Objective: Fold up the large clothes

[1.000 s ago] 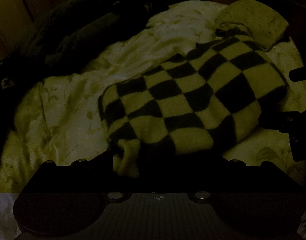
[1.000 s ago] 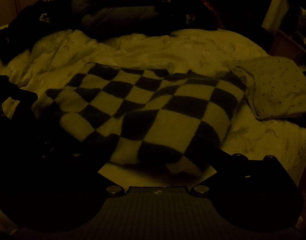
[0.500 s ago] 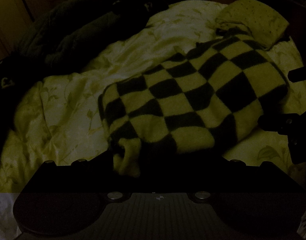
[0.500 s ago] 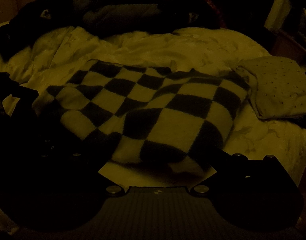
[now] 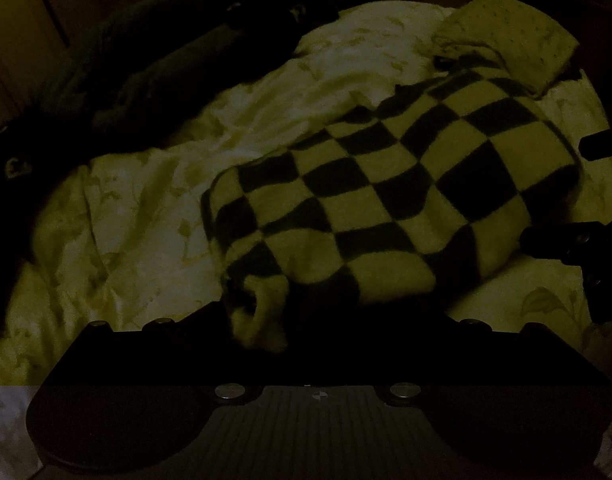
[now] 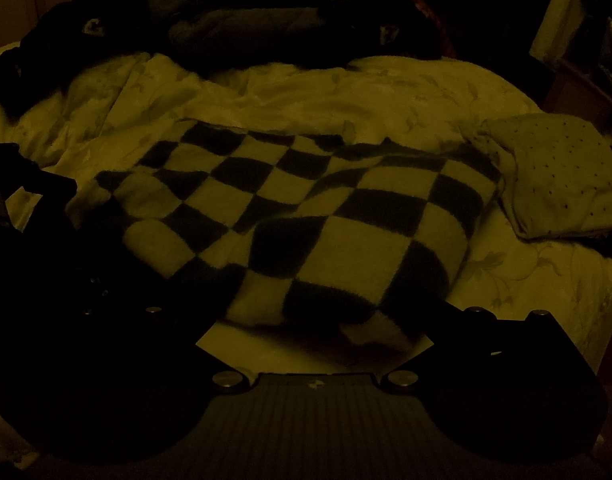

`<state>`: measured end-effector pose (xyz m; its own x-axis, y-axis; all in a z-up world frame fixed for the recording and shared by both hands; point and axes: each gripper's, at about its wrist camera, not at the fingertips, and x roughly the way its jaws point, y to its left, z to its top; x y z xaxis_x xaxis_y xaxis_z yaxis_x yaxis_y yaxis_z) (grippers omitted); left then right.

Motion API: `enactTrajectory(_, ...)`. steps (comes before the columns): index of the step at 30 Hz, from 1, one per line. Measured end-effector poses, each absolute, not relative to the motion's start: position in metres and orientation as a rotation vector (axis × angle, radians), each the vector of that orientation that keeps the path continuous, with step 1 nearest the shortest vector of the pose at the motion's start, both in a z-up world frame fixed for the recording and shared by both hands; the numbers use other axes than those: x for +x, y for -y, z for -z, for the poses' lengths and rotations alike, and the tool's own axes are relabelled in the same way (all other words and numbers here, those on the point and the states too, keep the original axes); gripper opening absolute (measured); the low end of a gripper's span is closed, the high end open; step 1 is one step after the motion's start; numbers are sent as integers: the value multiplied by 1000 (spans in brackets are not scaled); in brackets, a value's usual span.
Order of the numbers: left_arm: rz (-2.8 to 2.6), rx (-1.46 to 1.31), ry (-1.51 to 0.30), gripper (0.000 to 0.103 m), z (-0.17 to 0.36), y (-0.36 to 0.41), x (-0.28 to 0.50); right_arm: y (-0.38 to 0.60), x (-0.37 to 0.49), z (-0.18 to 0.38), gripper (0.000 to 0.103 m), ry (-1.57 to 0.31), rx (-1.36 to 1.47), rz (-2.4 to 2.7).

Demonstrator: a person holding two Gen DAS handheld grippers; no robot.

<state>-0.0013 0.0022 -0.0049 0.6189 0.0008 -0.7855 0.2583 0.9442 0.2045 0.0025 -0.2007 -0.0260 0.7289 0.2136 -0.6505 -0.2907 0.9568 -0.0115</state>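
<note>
The room is very dark. In the left wrist view, a pile of dark clothes point(image 5: 138, 60) lies at the far left of the bed, up near the wall. Next comes the pale bedspread point(image 5: 138, 216) with faint leaves on it, all rumpled. In the middle lies the checkered fuzzy garment point(image 5: 385, 208), folded over into a thick, rounded shape on the bedspread. One end of it (it looks like a cuff) hangs down right at the left gripper point(image 5: 306, 332). The left gripper's front is so dark that I cannot tell if its fingers are apart or pinched on the cloth. Past the far end of the checkered garment sits a folded dotted cloth point(image 5: 505, 36), touching it. At the right edge, the black right gripper point(image 5: 577, 248) pokes in beside the garment.

In the right wrist view, the left gripper point(image 6: 30, 200) shows as a black shape at the left, by the garment's end. The checkered garment point(image 6: 306, 220) fills the middle. Its near edge lies between the right gripper's point(image 6: 313, 344) two fingers, which are wide apart with bright bedspread point(image 6: 266, 352) showing between them. The dotted cloth point(image 6: 561, 176) rests at the right.
</note>
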Motion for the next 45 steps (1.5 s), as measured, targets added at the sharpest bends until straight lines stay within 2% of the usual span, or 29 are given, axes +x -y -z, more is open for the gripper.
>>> enactTrajectory(4,155,303,-885,103,2,-5,0,202,2,26,103,-693,-101,-277)
enactTrajectory(10,60,193,-707,103,-35,-45,7,216,-5,13,103,-591,-9,-291)
enactTrajectory(14,40,108,-720,103,-41,-73,25,232,-9,2,103,-521,62,-275)
enactTrajectory(19,140,25,-857,103,-15,-77,60,239,-6,5,103,-535,70,-244)
enactTrajectory(29,220,133,-868,103,46,-38,141,253,-11,7,103,-562,119,-203)
enactTrajectory(30,247,115,-895,94,49,-36,142,256,-12,8,102,-559,120,-194)
enactTrajectory(31,283,101,-903,73,50,-33,138,259,-13,8,102,-557,123,-183)
enactTrajectory(32,336,90,-888,59,47,-32,133,262,-13,9,102,-555,130,-171)
enactTrajectory(33,399,84,-878,40,45,-29,127,265,-12,10,102,-556,138,-162)
enactTrajectory(34,443,71,-882,36,43,-27,122,269,-11,11,102,-558,152,-151)
enactTrajectory(40,613,34,-778,36,7,-7,83,297,-8,15,103,-551,336,-159)
enactTrajectory(41,607,60,-749,31,1,-4,77,300,-7,17,103,-553,368,-167)
enactTrajectory(42,563,113,-703,41,-4,0,75,302,-6,18,103,-560,392,-172)
enactTrajectory(43,489,190,-655,84,-3,2,78,303,-5,20,103,-572,409,-174)
enactTrajectory(44,377,270,-633,103,1,4,87,303,-5,21,103,-581,416,-176)
enactTrajectory(45,231,328,-652,103,9,3,100,302,-4,22,103,-590,415,-179)
